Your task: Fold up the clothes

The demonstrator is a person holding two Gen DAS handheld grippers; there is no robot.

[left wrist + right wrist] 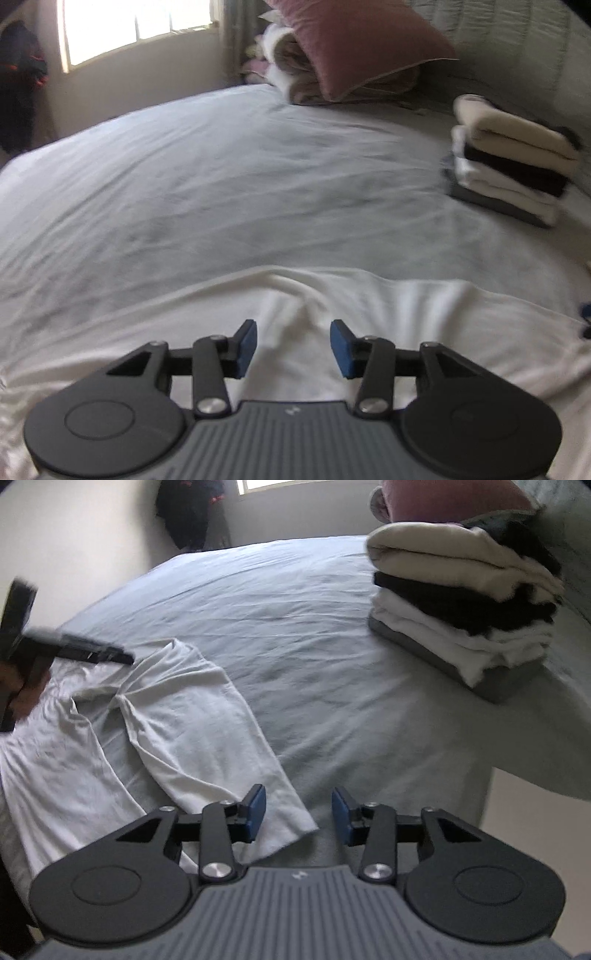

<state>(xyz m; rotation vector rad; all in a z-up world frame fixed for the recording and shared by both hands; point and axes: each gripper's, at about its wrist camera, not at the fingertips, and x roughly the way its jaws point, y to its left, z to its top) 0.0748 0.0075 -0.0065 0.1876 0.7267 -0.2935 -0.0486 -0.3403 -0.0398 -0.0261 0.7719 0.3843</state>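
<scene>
A wide bed [207, 177] under a pale, wrinkled sheet fills both views, running back to a wall with a bright window [136, 26]. At its head a pink pillow [365, 44] leans on bundled bedding. Spread along the near edge of the bed lies a white shirt [177, 709], rumpled, with one long sleeve stretching toward the right gripper and ending in a cuff [291, 823]. Toward the far right corner of the bed sits a stack of folded clothes [458, 609], cream on top, then black, white and grey layers. The left gripper [293, 349] hovers over the white cloth with its jaws apart; a soft ridge of fabric rises in the gap, and the blue pads do not press on it. The right gripper [298, 814] likewise stands released, its jaws parted over the sleeve's end, the cuff lying under the left pad and the bare sheet under the right one.
</scene>
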